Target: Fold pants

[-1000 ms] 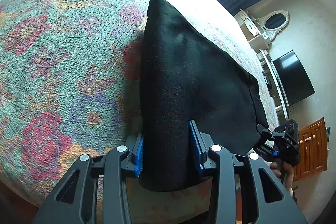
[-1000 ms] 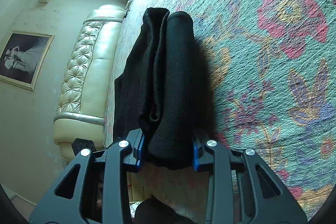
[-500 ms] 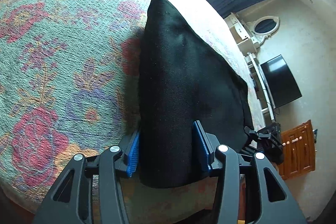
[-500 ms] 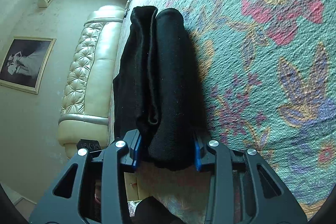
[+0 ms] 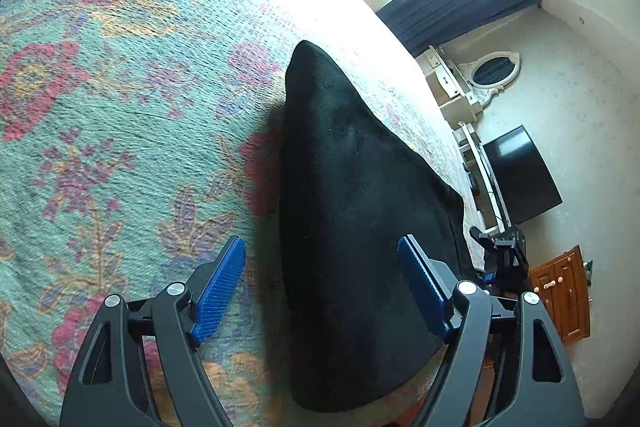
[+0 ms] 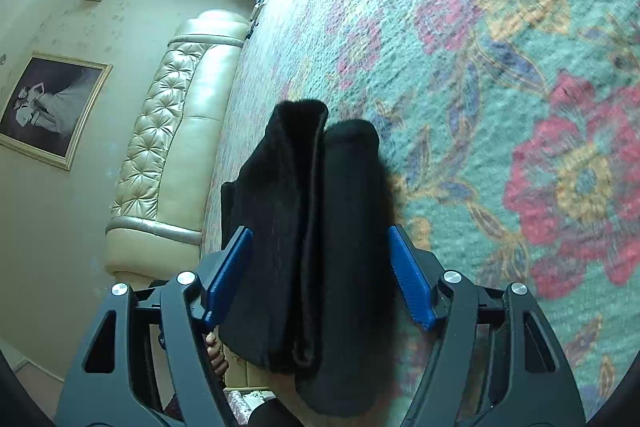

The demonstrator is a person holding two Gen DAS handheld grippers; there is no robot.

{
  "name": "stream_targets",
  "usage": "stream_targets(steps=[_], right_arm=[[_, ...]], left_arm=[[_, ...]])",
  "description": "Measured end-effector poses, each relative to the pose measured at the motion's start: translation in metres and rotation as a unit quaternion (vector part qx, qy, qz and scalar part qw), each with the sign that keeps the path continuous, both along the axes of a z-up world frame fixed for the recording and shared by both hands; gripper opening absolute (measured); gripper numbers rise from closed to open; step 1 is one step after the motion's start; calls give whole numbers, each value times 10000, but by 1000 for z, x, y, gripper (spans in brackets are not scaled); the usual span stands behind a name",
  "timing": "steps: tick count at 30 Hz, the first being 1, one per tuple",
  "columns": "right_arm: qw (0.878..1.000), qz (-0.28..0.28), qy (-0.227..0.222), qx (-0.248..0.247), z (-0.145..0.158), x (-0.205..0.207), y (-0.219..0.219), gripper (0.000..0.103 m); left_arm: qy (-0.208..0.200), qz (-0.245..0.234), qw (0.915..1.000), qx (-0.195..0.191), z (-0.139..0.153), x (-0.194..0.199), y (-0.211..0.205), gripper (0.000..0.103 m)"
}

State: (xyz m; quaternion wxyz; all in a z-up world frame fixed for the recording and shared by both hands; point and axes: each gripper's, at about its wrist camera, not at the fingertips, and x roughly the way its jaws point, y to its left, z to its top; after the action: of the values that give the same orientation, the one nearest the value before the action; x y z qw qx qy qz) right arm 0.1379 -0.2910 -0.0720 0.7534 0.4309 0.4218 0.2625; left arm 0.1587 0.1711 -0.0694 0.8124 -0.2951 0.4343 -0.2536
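The black pants (image 5: 352, 211) lie folded in several layers on the floral bedspread (image 5: 120, 107), near the bed's edge. My left gripper (image 5: 320, 291) is open, its blue pads wide apart on either side of one end of the pants, not touching them. In the right wrist view the pants (image 6: 320, 247) show their stacked folded edges. My right gripper (image 6: 320, 275) is open too, with its pads standing clear on both sides of the other end. The right gripper also shows in the left wrist view (image 5: 502, 251), beyond the pants.
The bed's edge runs just under both grippers. A cream tufted headboard (image 6: 172, 147) stands to the left in the right wrist view. A television (image 5: 520, 175), a white dresser with mirror (image 5: 472, 83) and a wooden cabinet (image 5: 564, 299) stand beyond the bed.
Both grippers were shut on the ends of the folded pants and have opened wide, letting go. The pants now rest on the bedspread.
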Motion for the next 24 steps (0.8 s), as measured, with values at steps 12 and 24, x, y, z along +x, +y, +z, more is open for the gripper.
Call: stream_targets(steps=[12, 24], right_arm=[[9949, -564, 485, 675, -29, 58, -5, 28], [9980, 36, 496, 392, -11, 3, 19, 59]], left_arm=[[-138, -251, 9995, 158, -11, 2, -14, 78], [-90, -409, 9991, -55, -13, -15, -9, 86]])
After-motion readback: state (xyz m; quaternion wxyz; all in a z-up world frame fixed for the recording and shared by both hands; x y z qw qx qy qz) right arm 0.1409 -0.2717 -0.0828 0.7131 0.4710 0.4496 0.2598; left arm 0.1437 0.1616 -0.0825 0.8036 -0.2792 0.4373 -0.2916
